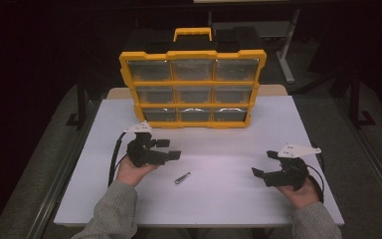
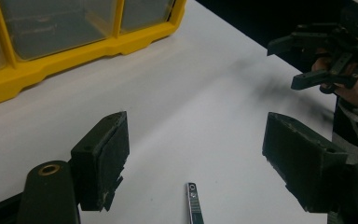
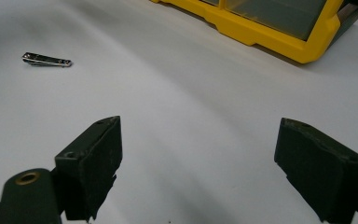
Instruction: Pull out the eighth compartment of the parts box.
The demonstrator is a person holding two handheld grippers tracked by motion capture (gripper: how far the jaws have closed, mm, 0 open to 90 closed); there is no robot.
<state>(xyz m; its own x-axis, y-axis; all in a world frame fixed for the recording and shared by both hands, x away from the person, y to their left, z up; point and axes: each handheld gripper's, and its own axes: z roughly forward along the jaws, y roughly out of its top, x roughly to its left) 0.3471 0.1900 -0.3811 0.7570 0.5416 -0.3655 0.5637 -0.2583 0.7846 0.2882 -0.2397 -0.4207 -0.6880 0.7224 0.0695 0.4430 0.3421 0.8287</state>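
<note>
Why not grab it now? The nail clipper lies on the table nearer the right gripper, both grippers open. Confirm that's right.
Not quite: the nail clipper lies nearer the left gripper, as the high view shows. The rest holds: it lies on the table, and the right gripper is open too.

Grey knit sleeves (image 1: 113, 209) — 2 black grippers, grey three-cornered plates, black cables

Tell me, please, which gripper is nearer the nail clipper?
Left. The left gripper hovers just above-left of the nail clipper; the right gripper sits farther off to its right.
</note>
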